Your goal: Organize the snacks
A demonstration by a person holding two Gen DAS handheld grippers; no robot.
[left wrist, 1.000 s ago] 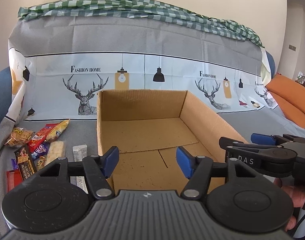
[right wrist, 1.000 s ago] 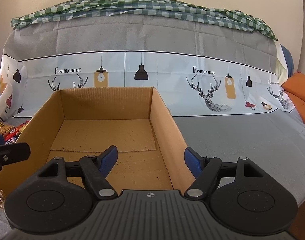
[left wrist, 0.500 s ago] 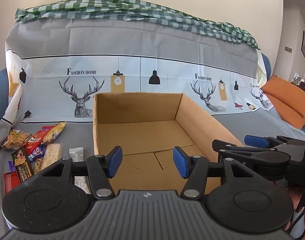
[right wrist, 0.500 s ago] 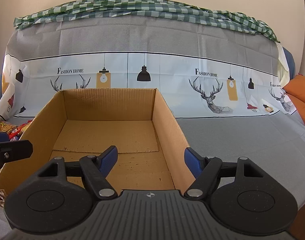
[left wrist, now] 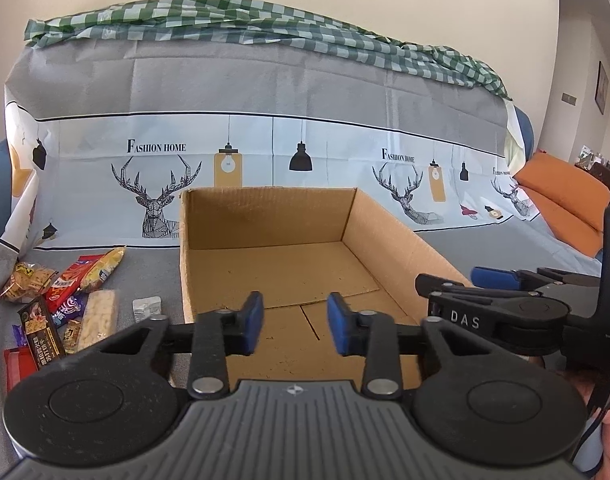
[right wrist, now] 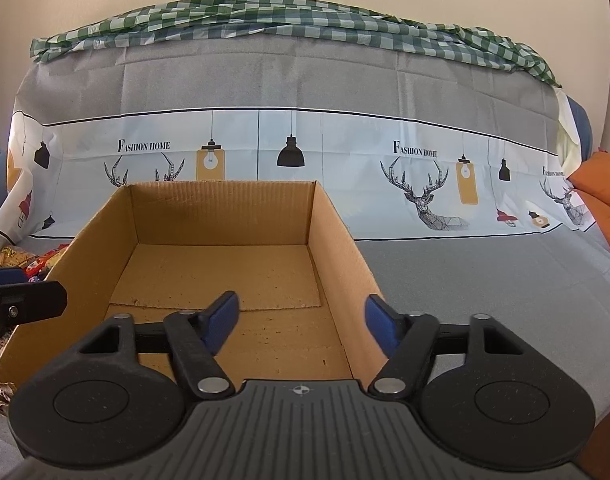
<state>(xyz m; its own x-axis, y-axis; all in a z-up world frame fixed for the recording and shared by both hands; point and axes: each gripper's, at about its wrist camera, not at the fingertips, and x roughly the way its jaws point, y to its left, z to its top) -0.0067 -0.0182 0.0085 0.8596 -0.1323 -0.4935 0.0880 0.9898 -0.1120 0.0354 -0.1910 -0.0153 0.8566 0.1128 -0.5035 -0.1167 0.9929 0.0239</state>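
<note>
An open brown cardboard box (left wrist: 389,232) (right wrist: 337,232) sits on the grey cloth and holds nothing. Several snack packets (left wrist: 61,296) lie in a heap left of the box; the right wrist view shows only their edge (right wrist: 29,260). My left gripper (left wrist: 293,322) hovers over the box's near end, its jaws closing with a gap and nothing between them. My right gripper (right wrist: 301,318) hangs over the box's near right corner, jaws also closing, the box's right wall in line with the gap but untouched. Each gripper shows at the side of the other's view.
A printed grey cloth (right wrist: 465,272) covers the sofa seat and back, with a green checked cloth (right wrist: 305,20) along the top. Orange cushions (left wrist: 561,204) lie at the far right. A small white packet (left wrist: 146,307) lies beside the box's left wall.
Both grippers' jaws have narrowed, the left much more than the right. Neither hand has shifted noticeably, and box and snacks lie as before.
</note>
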